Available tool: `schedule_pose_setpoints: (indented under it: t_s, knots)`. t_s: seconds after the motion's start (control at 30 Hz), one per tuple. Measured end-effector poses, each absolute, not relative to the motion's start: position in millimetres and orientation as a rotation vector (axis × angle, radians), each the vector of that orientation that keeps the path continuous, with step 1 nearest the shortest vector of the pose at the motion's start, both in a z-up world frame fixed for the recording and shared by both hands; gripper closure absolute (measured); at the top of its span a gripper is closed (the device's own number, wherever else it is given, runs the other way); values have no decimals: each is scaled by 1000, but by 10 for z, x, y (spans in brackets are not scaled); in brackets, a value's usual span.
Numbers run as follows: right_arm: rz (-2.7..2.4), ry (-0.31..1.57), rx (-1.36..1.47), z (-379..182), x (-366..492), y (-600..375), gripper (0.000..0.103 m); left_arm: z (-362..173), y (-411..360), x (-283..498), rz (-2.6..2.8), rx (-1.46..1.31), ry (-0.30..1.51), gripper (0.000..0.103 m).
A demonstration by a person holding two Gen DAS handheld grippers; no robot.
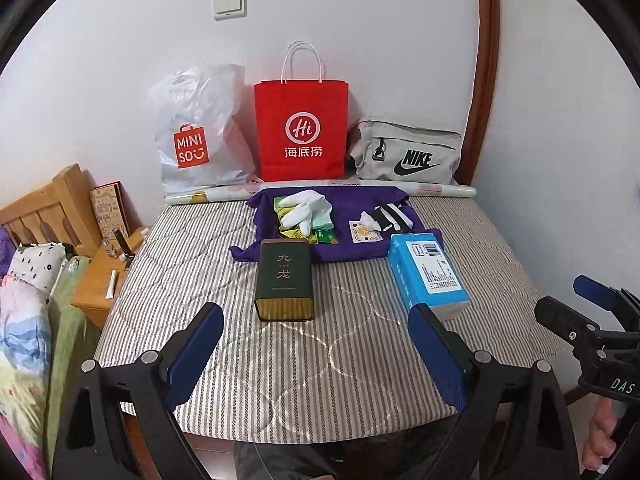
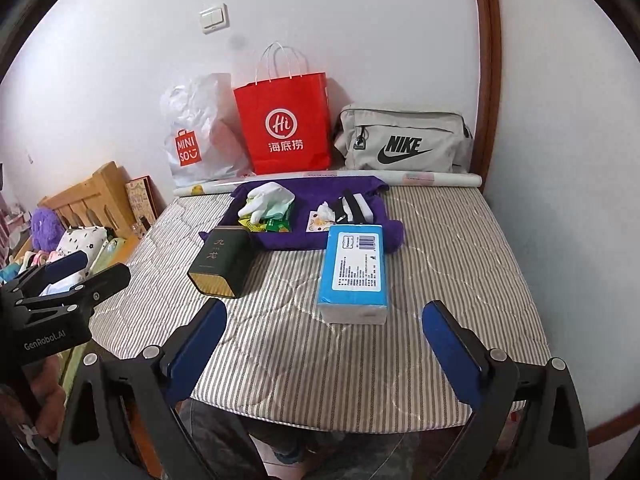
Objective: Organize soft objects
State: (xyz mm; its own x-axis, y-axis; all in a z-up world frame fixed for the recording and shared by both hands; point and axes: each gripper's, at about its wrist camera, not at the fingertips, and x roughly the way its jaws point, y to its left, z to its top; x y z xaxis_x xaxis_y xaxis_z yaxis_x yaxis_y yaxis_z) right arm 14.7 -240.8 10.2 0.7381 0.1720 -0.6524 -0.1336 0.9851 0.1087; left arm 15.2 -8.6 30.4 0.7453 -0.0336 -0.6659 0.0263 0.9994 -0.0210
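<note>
A purple cloth (image 1: 336,220) (image 2: 312,216) lies spread at the back of the striped table. On it rest white gloves (image 1: 304,208) (image 2: 266,196), green packets (image 1: 324,236), black-and-white socks (image 1: 394,216) (image 2: 356,206) and a crumpled tissue (image 2: 326,210). A dark green tin (image 1: 285,280) (image 2: 222,262) and a blue tissue pack (image 1: 430,272) (image 2: 354,272) lie in front of the cloth. My left gripper (image 1: 316,332) hangs open before the tin, holding nothing. My right gripper (image 2: 326,336) is open before the blue pack, also holding nothing.
A white Miniso bag (image 1: 196,132), a red paper bag (image 1: 302,128) and a grey Nike bag (image 1: 408,154) lean on the wall behind a rolled sheet (image 1: 440,190). A wooden nightstand (image 1: 100,280) and bedding (image 1: 28,320) stand left of the table (image 1: 340,360).
</note>
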Motion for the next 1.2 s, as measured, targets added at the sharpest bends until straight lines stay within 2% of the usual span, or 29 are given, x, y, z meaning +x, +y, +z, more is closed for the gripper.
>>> schedule_pose_setpoints:
  t_s: [1.2]
  knots:
    - [182,731,22,55,46,-2337,6,254,-81,72,-33,-11,739,9]
